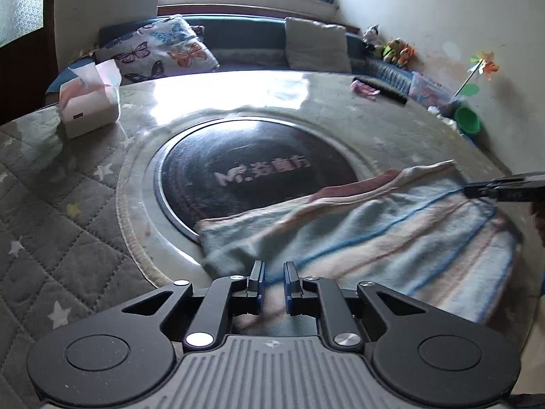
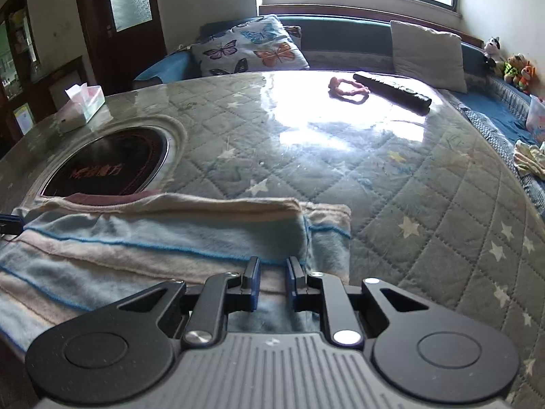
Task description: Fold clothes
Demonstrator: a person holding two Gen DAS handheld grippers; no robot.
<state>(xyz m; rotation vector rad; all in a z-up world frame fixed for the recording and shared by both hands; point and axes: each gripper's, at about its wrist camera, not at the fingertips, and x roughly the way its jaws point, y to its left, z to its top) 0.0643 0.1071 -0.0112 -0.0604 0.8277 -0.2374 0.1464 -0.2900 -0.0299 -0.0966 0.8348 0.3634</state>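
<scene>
Tongs left and right low over striped towel, slightly parted, gripping nothing clearly.

The towel is soft, fuzzy cloth with a matt nap. The table has a quilted fabric cover under a glossy, glaring clear sheet. Its inset cooktop looks smooth, dark and shiny. The left gripper is matt black plastic with bright metal rivets.
</scene>
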